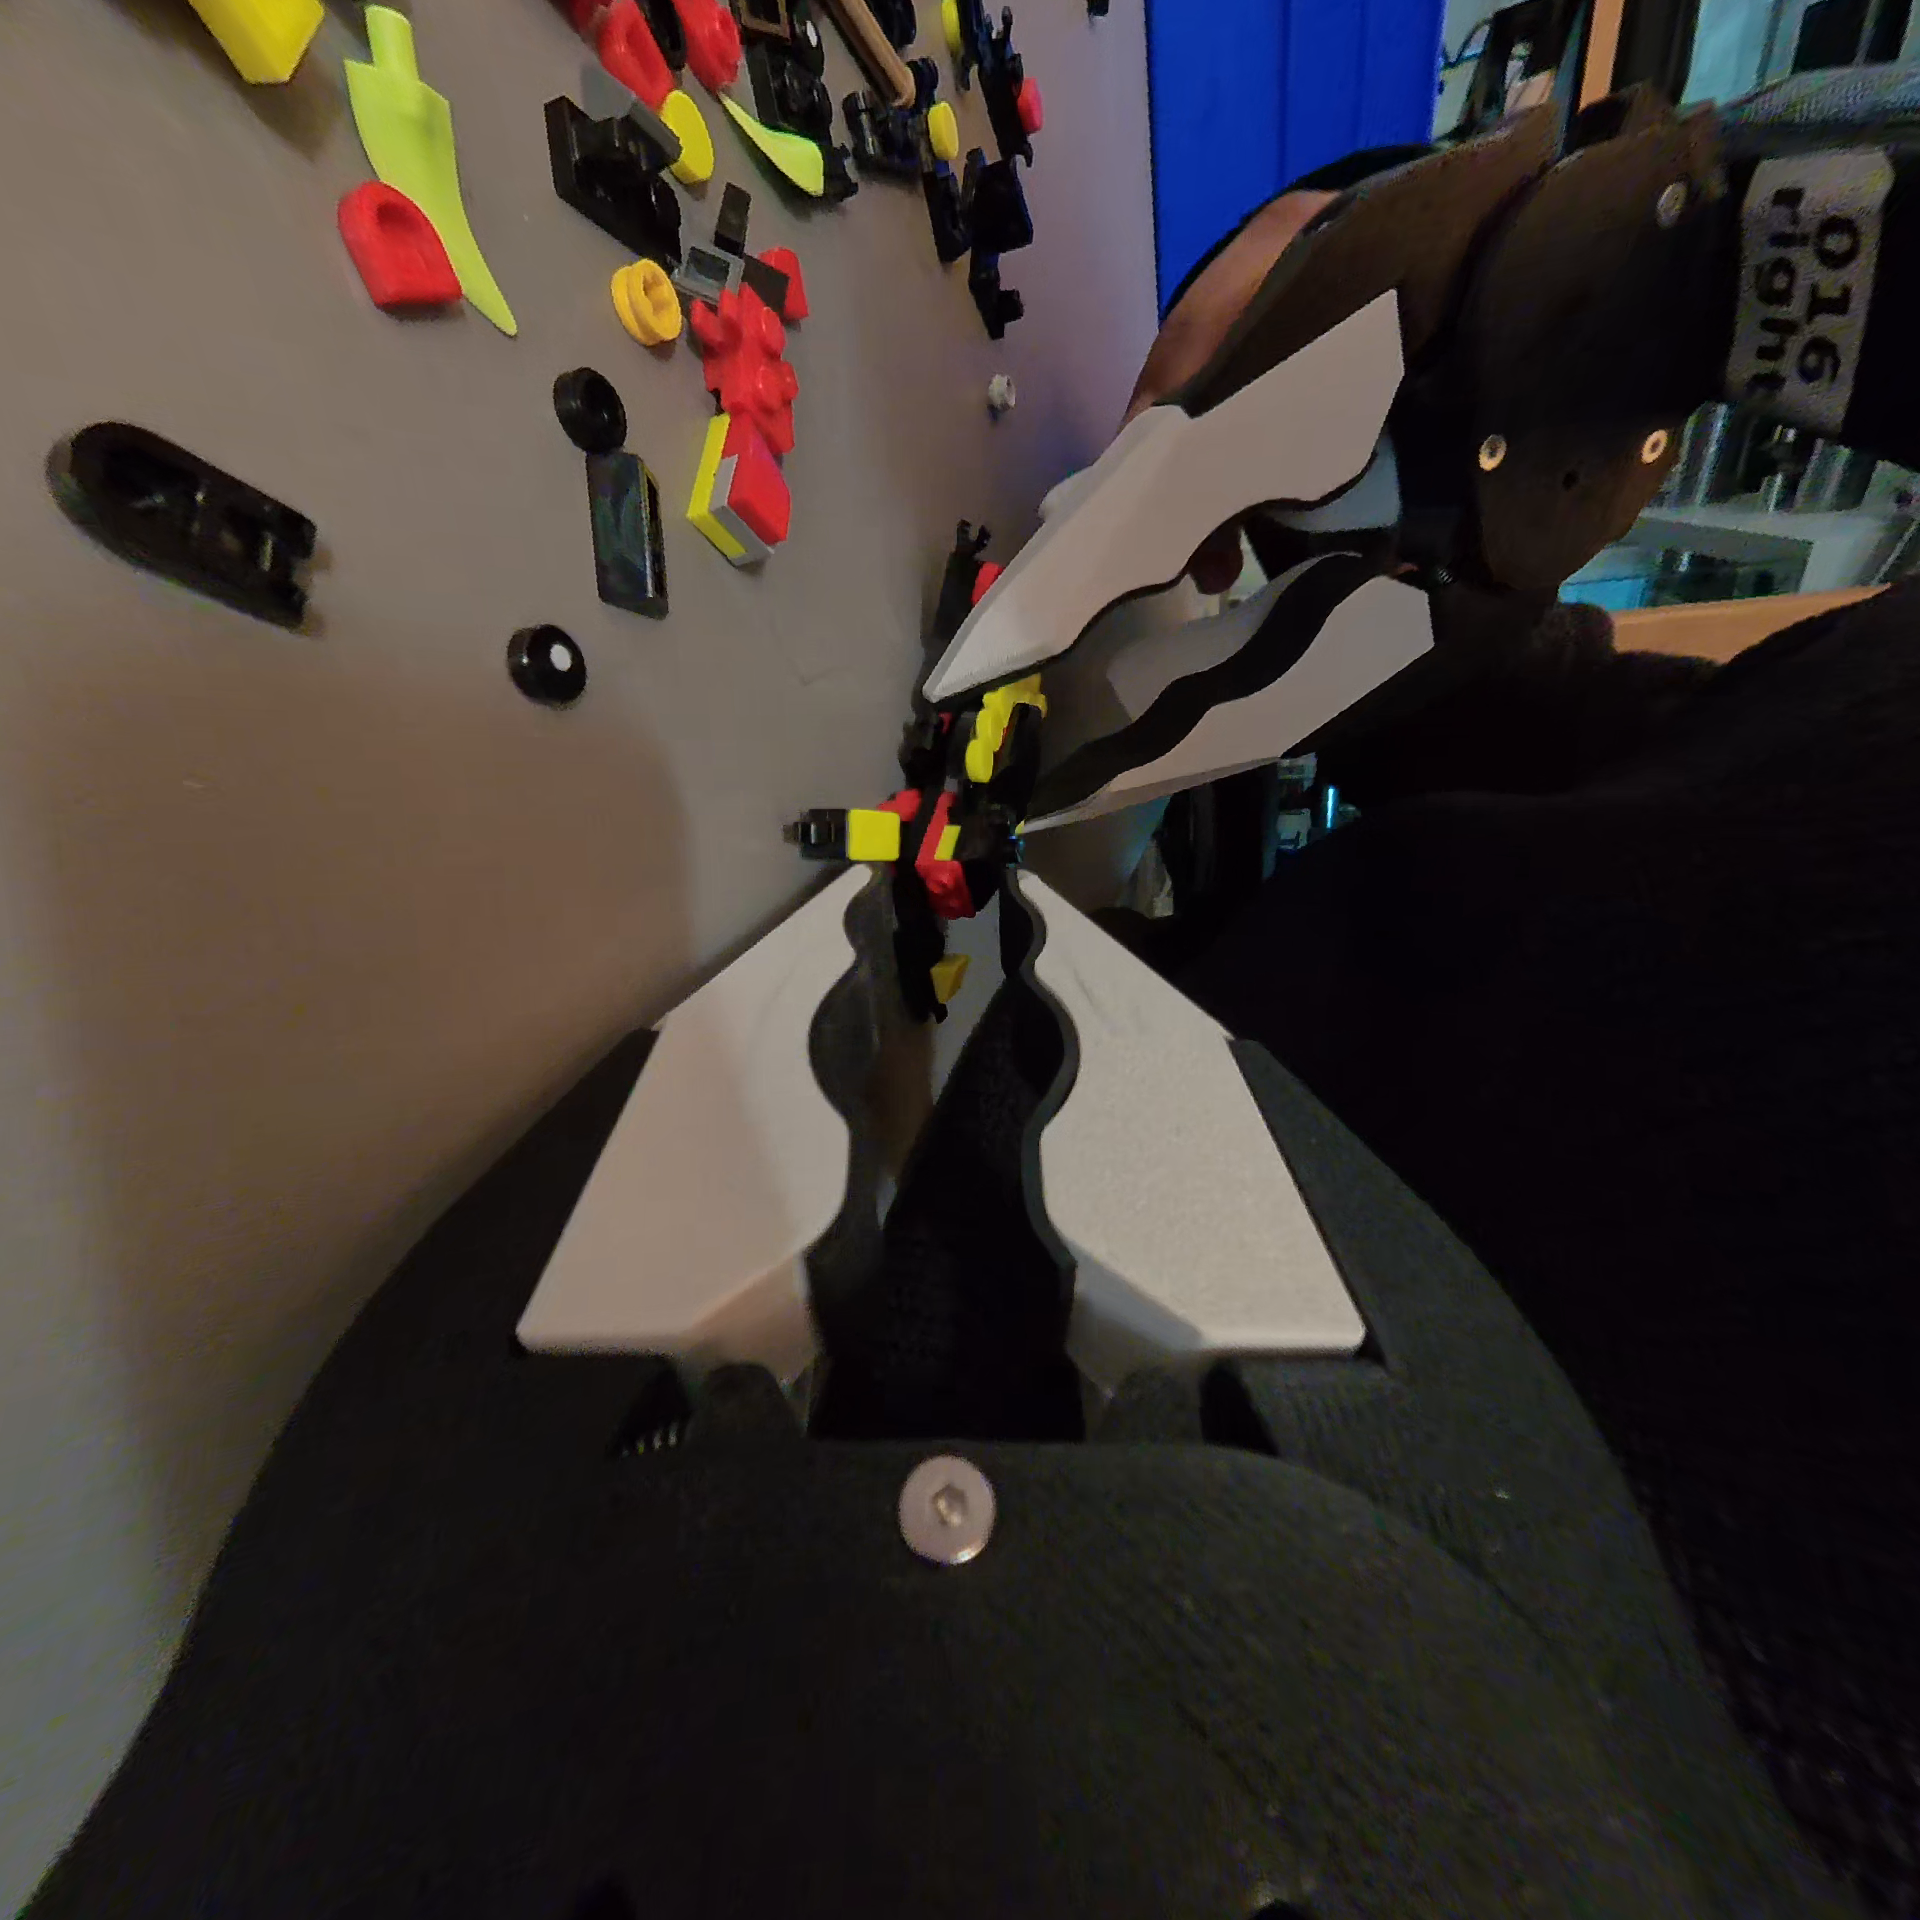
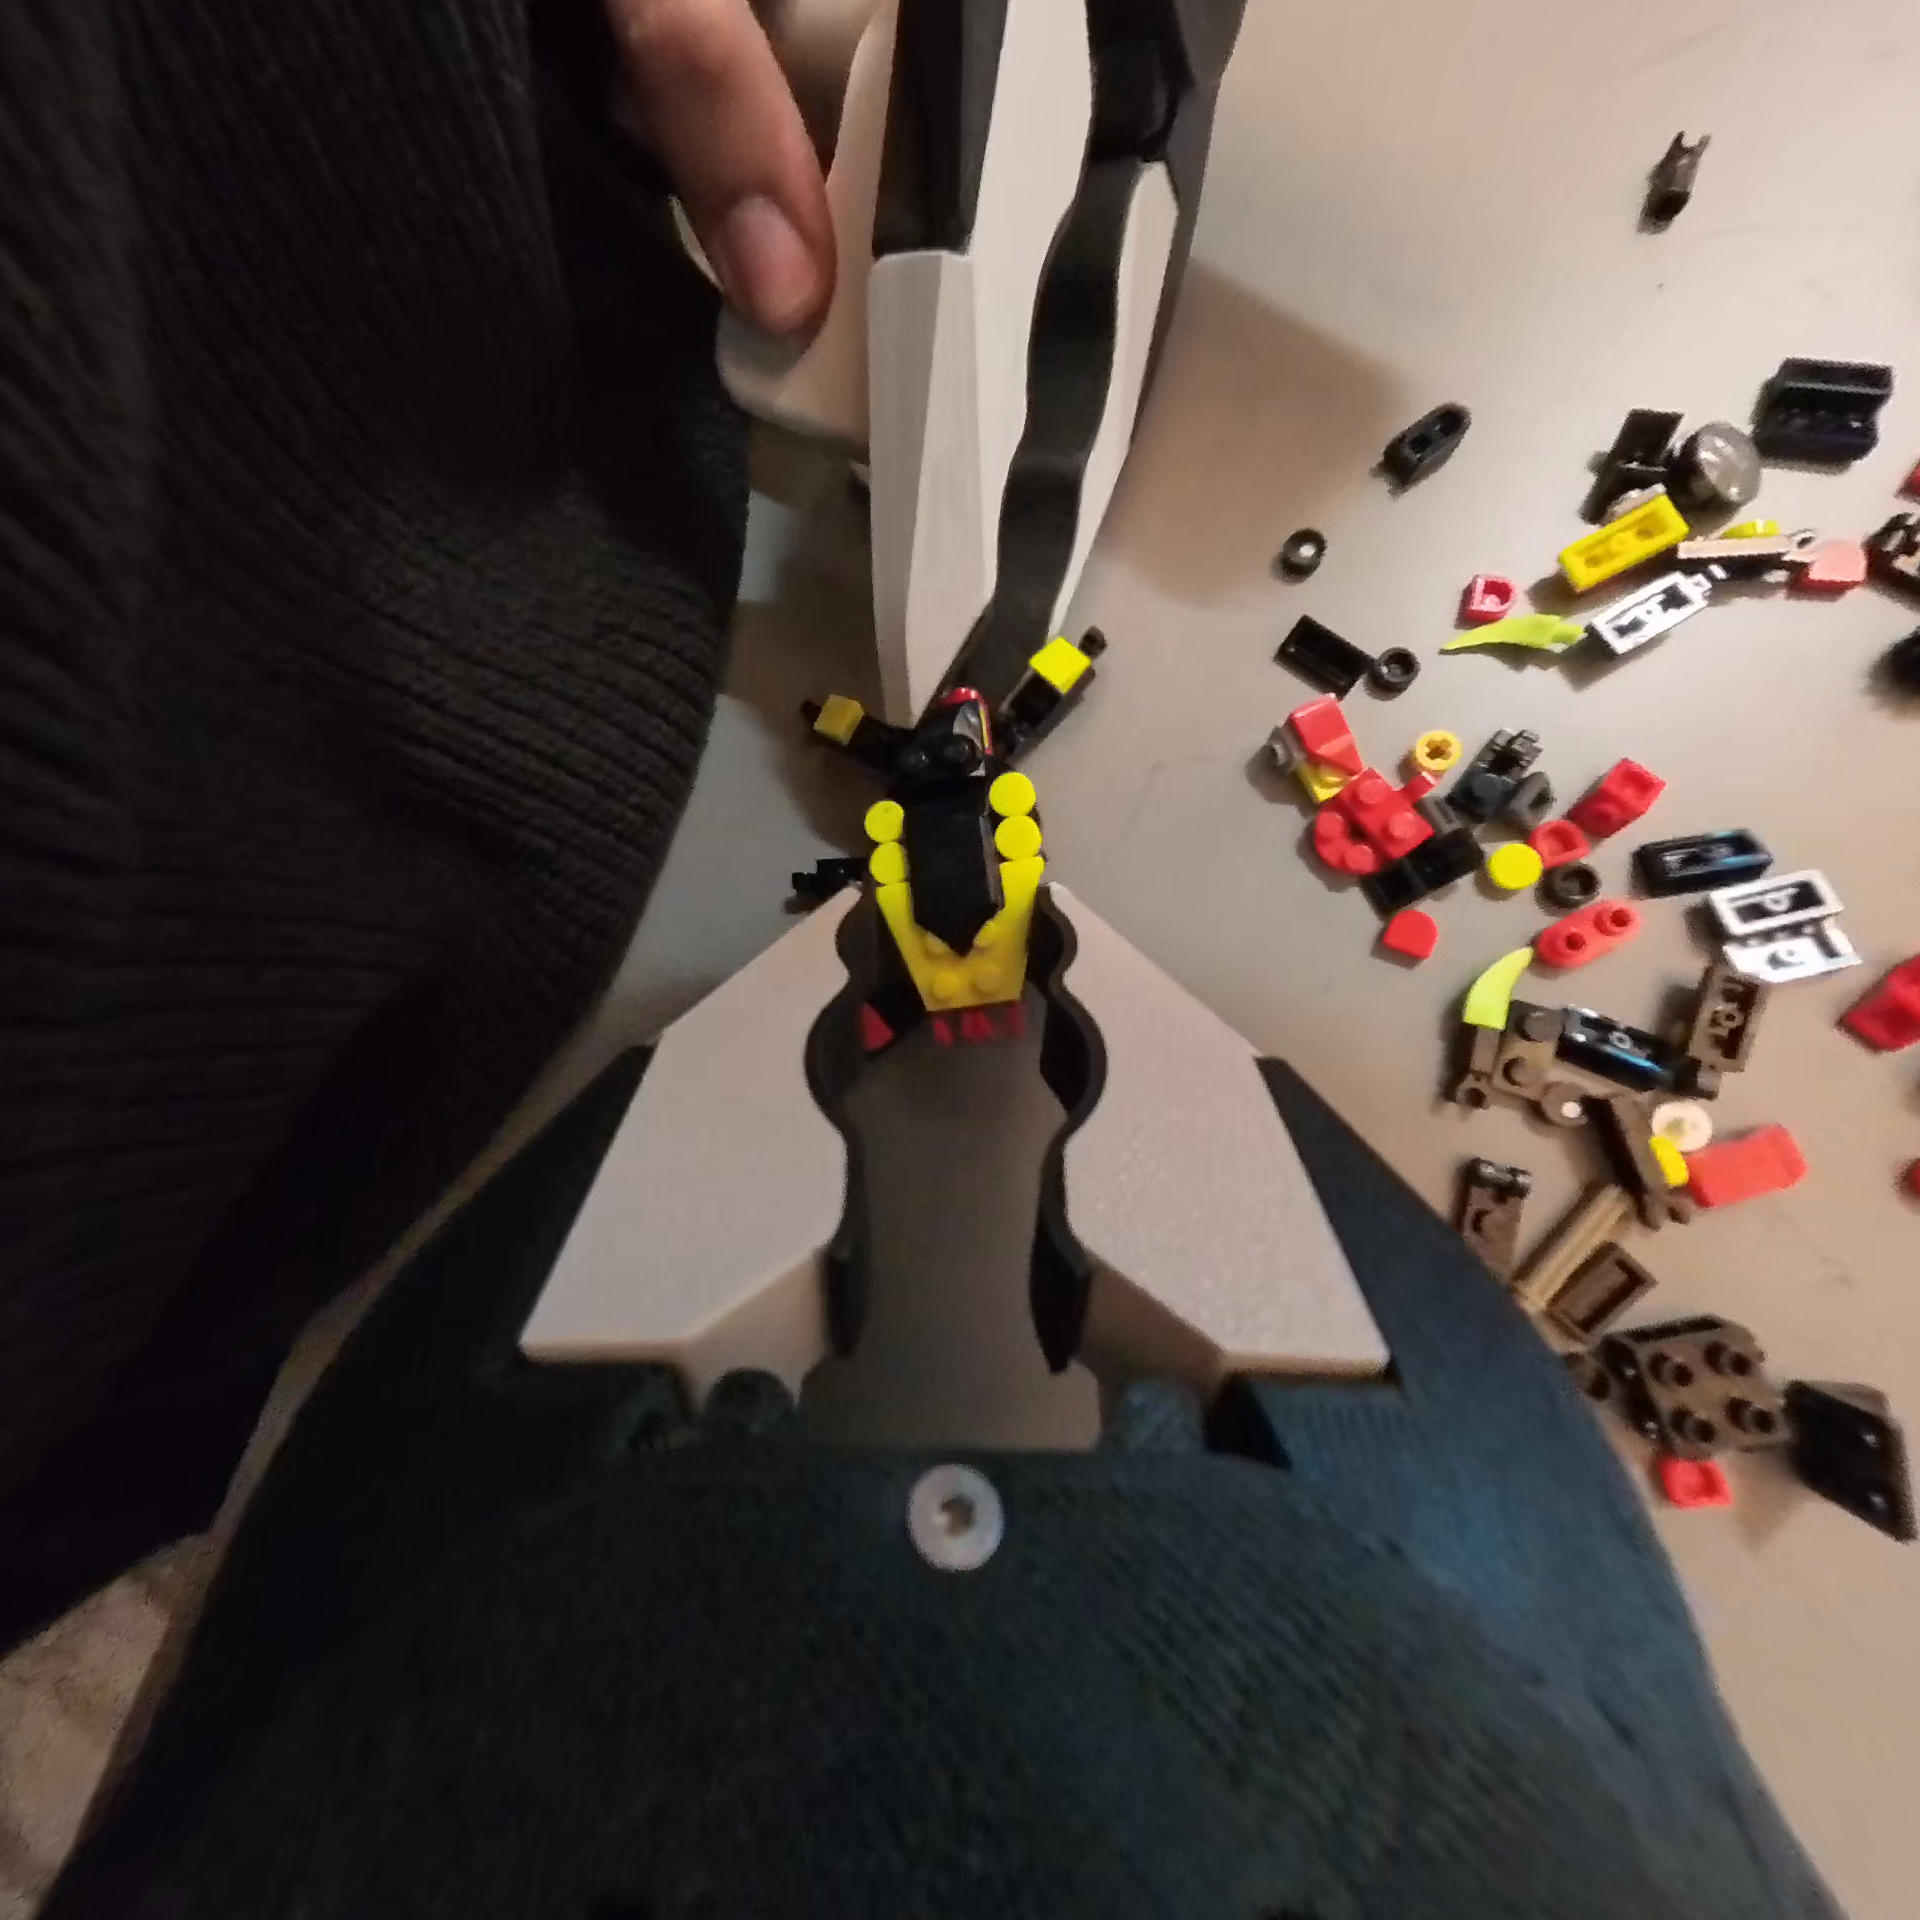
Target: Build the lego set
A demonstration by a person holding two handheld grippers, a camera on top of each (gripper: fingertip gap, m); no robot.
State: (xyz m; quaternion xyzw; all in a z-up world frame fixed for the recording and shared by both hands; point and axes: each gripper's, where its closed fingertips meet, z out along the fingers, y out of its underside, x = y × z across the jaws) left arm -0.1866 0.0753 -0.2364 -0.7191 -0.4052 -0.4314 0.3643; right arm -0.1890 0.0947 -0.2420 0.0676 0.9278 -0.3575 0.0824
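A small black, yellow and red lego model hangs between both grippers, above the grey table. My left gripper is shut on one end of it. My right gripper comes in from the upper right and grips the other end. In the right wrist view the model shows yellow round studs along a black spine. My right gripper is shut on its yellow wedge end. The left gripper reaches down from the top onto the model's far end.
Loose lego pieces in red, yellow and black lie scattered on the table, also in the right wrist view. A brown sub-assembly lies at the right. A dark knit sleeve fills the left. A person's finger rests on the left gripper.
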